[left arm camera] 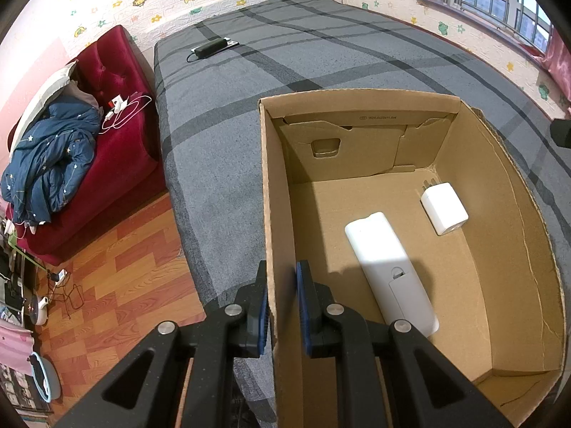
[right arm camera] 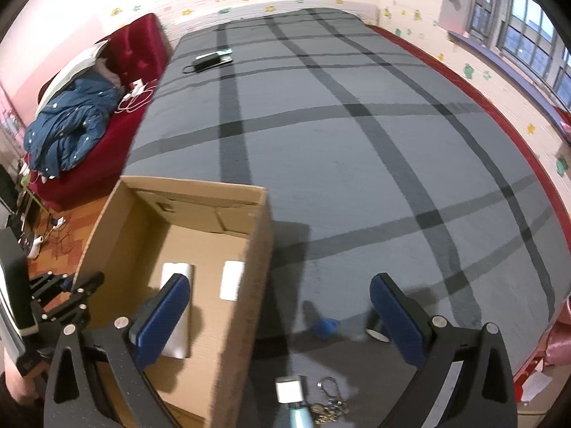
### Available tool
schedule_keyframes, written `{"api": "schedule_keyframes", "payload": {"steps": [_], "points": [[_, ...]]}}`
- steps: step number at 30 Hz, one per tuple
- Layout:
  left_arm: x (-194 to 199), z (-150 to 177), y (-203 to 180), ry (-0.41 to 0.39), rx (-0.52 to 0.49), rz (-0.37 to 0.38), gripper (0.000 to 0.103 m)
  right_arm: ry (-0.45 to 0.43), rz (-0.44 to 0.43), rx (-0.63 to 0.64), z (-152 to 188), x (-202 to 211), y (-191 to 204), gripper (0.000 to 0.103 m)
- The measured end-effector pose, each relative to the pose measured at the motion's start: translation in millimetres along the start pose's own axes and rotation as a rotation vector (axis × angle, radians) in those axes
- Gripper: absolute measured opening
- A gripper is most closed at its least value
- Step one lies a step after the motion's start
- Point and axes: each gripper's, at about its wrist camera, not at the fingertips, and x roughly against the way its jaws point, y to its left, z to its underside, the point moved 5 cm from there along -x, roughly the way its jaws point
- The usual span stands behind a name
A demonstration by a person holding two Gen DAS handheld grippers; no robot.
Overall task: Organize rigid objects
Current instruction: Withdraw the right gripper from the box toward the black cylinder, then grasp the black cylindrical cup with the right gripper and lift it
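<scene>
In the left wrist view, the left gripper (left arm camera: 282, 306) occupied the lower centre of the frame, its blue-padded fingers pinched on the left wall of the cardboard box (left arm camera: 276, 214), one finger outside and one inside. The box stood open on the grey plaid bed cover (left arm camera: 249, 114) and filled the right half of the frame. Inside, on the box floor, lay a long white device (left arm camera: 385, 260) near the centre, and a small white charger (left arm camera: 444, 208) further right, the two apart from each other. A black power adapter (left arm camera: 210, 48) lay on the cover at upper centre, well apart from the box. A red sofa (left arm camera: 117, 135) with a blue quilt (left arm camera: 50, 164) stood at the left.

In the right wrist view, the right gripper (right arm camera: 280, 321) was spread wide and held nothing, its fingers framing the lower part of the frame. The box (right arm camera: 249, 285) sat at lower left with both white items visible inside, and the left gripper (right arm camera: 76, 285) appeared at its left wall. On the cover outside the box, at bottom centre, lay a small white cube-shaped item (right arm camera: 289, 390), a key ring with keys (right arm camera: 330, 397) just right of it, and a small blue object (right arm camera: 324, 326) above them. The view was somewhat blurred, so the blue object could not be identified.
</scene>
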Motion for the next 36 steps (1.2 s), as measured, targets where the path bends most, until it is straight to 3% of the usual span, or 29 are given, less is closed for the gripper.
{"api": "schedule_keyframes", "payload": {"steps": [17, 36], "points": [[0.0, 0.1, 0.2, 0.001, 0.001, 0.001, 0.015, 0.071, 0.133, -0.152, 41.1, -43.1, -91.9, 0.103], [-0.4, -0.1, -0.5, 0.001, -0.005, -0.007, 0.015, 0.184, 0.172, -0.259, 80.3, -115.7, -134.3, 0.103]]}}
